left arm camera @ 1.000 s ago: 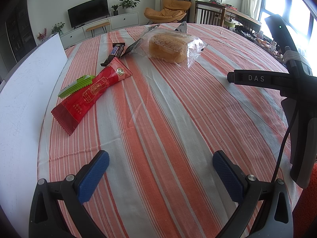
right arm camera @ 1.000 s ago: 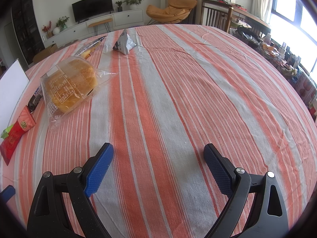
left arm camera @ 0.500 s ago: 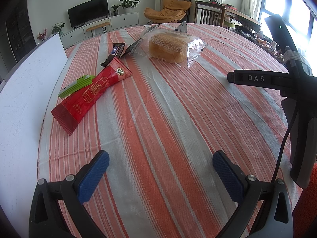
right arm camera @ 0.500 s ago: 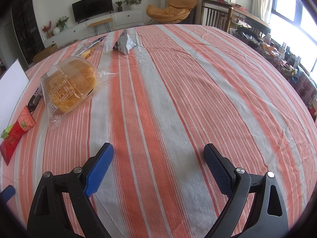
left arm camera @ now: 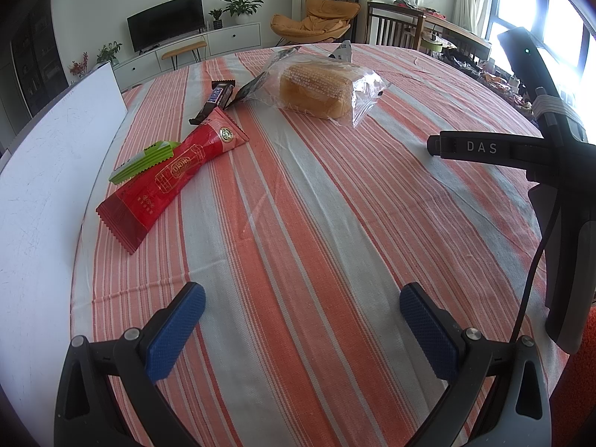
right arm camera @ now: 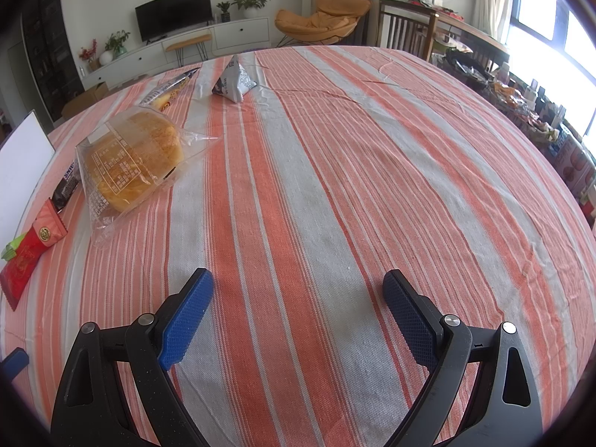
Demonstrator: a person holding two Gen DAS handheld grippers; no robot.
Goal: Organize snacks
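Snacks lie on a striped tablecloth. In the left wrist view a red packet (left arm camera: 169,178) lies beside a green packet (left arm camera: 143,160), a dark chocolate bar (left arm camera: 218,98) and a bagged bread loaf (left arm camera: 320,91). My left gripper (left arm camera: 301,316) is open and empty, well short of them. In the right wrist view the bread loaf (right arm camera: 130,160), a dark-and-yellow long wrapper (right arm camera: 167,91), a triangular pouch (right arm camera: 232,82), the chocolate bar (right arm camera: 67,186) and the red packet (right arm camera: 28,257) lie to the left. My right gripper (right arm camera: 298,301) is open and empty over bare cloth.
A white board (left arm camera: 41,178) stands along the table's left edge. The right gripper's body (left arm camera: 551,171) hangs at the right of the left wrist view. Beyond the table are a TV cabinet, an orange chair (right arm camera: 320,22) and a cluttered dining table.
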